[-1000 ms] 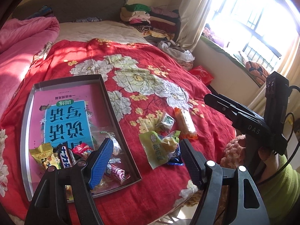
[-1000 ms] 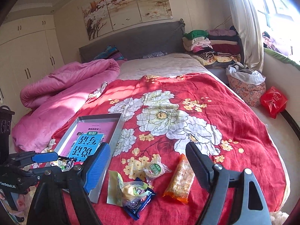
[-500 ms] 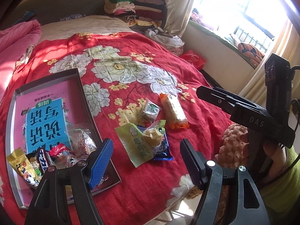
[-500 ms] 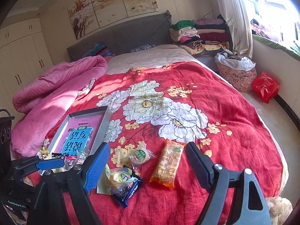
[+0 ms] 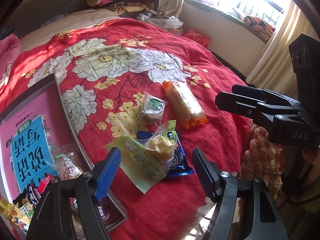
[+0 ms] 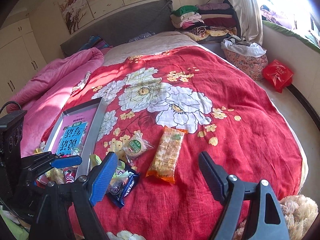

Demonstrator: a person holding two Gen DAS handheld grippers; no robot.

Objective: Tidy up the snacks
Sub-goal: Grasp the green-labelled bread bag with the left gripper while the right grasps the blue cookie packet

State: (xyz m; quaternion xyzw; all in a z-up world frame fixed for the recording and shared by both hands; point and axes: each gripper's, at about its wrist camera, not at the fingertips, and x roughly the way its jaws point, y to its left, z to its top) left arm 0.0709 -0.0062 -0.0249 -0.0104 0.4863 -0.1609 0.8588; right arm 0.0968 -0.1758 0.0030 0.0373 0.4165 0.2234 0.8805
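Observation:
Four loose snacks lie on the red flowered bedspread: a green-and-yellow packet (image 5: 140,160) on top of a dark blue biscuit packet (image 5: 179,161), a round cake in clear wrap (image 5: 153,108) and a long orange cracker pack (image 5: 184,104). My left gripper (image 5: 156,152) hangs open just above the green-and-yellow packet, holding nothing. My right gripper (image 6: 157,155) is open and empty over the near end of the orange pack (image 6: 166,156). A grey tray (image 5: 67,112) to the left holds a pink-and-blue book and several snacks.
The bed's edge runs close in front of both grippers, with a fluffy beige toy (image 6: 300,214) at its corner. A pink quilt (image 6: 50,80) lies beyond the tray. Folded clothes (image 6: 202,22) are stacked by the headboard. A red bag (image 6: 278,74) lies on the floor to the right.
Both grippers have sunk closer to the bedspread. The left one has swung right, from over the tray's corner to over the green-and-yellow packet. Both pairs of jaws stay equally wide.

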